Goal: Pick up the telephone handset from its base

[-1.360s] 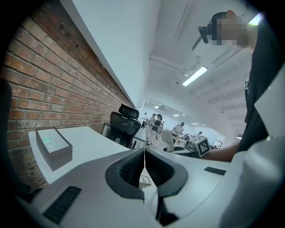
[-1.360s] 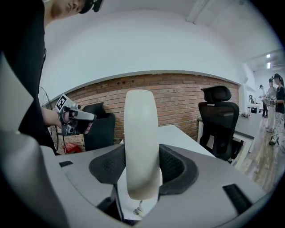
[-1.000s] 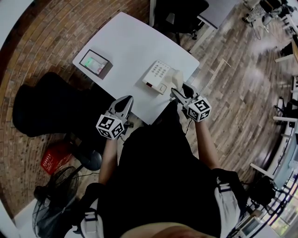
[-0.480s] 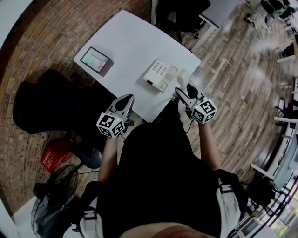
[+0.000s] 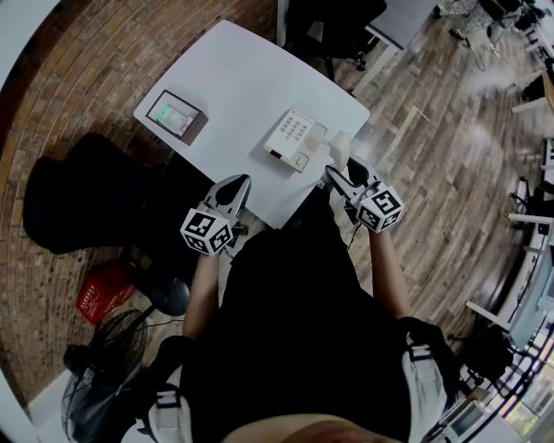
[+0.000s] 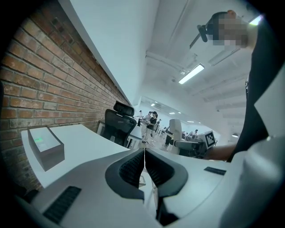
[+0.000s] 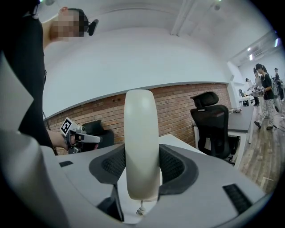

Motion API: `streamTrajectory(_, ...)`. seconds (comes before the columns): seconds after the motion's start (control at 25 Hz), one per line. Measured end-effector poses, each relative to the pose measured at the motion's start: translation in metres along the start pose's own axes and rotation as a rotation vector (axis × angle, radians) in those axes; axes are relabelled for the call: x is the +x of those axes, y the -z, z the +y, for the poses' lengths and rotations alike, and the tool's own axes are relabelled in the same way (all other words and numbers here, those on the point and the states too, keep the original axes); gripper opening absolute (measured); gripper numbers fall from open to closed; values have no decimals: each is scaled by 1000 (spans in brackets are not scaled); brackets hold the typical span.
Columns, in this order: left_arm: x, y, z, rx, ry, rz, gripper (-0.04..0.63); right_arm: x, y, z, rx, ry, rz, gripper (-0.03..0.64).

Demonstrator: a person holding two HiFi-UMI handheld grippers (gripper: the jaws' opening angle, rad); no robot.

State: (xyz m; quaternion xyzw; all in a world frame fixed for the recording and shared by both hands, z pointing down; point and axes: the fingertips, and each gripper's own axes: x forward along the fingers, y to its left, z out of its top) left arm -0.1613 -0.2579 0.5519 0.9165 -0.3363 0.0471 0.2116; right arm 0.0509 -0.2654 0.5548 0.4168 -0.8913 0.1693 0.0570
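Observation:
The cream telephone handset point(image 7: 141, 142) stands upright between the jaws of my right gripper point(image 7: 141, 167), which is shut on it. In the head view the handset point(image 5: 339, 145) is lifted off the white telephone base point(image 5: 292, 138) and hangs just right of it, off the table's corner, with my right gripper point(image 5: 344, 176) below it. Its coiled cord point(image 7: 141, 207) dangles under the handset. My left gripper point(image 5: 234, 190) hovers at the table's near edge, shut, with nothing between its jaws point(image 6: 144, 171).
A small grey box with a green-lit top point(image 5: 177, 116) sits at the left of the white table point(image 5: 234, 78). Black office chairs point(image 5: 333, 26) stand behind the table. A red crate point(image 5: 104, 292) and a fan point(image 5: 104, 381) are on the floor at left.
My right gripper has carried the handset off the base, slightly up and to the right. The left gripper has stayed in place.

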Motion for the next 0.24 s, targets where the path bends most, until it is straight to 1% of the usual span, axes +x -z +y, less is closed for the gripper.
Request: streamTrajectory(0.24, 6, -1, 1, -7, 1, -1, 20, 1, 2, -7, -5, 5, 14, 209)
